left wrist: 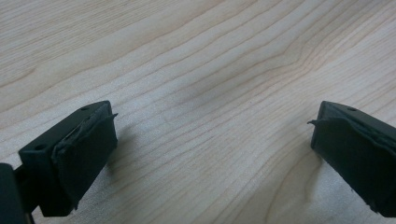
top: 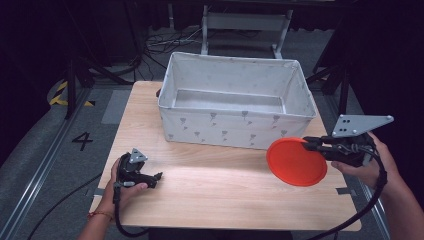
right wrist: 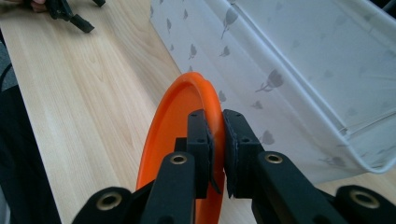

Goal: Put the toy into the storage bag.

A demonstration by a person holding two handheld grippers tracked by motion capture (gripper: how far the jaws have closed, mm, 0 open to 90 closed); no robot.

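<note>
The right gripper [right wrist: 218, 154] pinches the orange plate [top: 295, 162], whose bottom edge is cut off, maybe above the table [top: 210, 185]; the left gripper [left wrist: 212, 154] gapes wide.

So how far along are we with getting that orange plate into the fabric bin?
Done: the right gripper has its fingers shut on the orange plate's rim and holds it off the table. In hand: the plate hangs in front of the white fabric bin. Left: carry it over the wall and release. The left gripper rests open on the table.
</note>
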